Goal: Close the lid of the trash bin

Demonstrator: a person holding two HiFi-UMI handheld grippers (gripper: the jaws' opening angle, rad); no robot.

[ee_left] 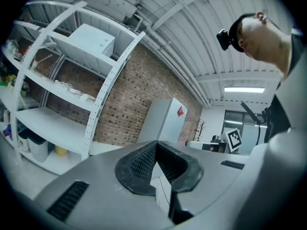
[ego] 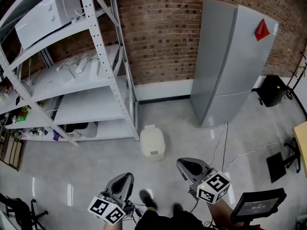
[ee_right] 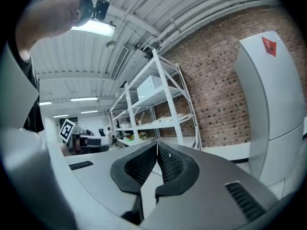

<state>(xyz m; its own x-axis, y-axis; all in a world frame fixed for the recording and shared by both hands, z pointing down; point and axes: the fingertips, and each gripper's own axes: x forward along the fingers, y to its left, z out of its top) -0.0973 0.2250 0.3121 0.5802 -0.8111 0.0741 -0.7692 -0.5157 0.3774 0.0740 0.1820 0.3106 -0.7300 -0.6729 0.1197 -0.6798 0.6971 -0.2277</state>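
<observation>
Trash bin: the small cream trash bin (ego: 152, 143) stands on the floor (ego: 96, 166), with the foot of the shelving rack (ego: 86, 104) just beside it on its left and the grey refrigerator (ego: 230, 61) well apart to its right, against the brick wall.
Lid: seen from above, the lid (ego: 151, 137) appears to lie flat over the bin's body with a small tab at its far edge. Whether it is fully seated I cannot tell.
Left hand-held gripper: the left hand-held gripper (ego: 125, 178) is clenched on nothing, its ribbed pads meeting at the tips. It hangs low on the near side of the bin, well apart from it.
Right hand-held gripper: the right hand-held gripper (ego: 186, 166) is likewise clenched and empty. It sits nearer the bin than the left one, but touches nothing.
Why held so: both tools point up and forward, toward the rack and the wall, not down at the bin. That reads as a carrying pose, not a reach.
Stance: the person's shoes (ego: 147, 199) are on the near side of the bin, facing it.
Judgement: pressed-together jaws would suit pushing a lid down — no grasp is needed for that.
Hazard: a cable (ego: 221, 143) trails over the floor to the bin's right, a possible snag underfoot.
</observation>
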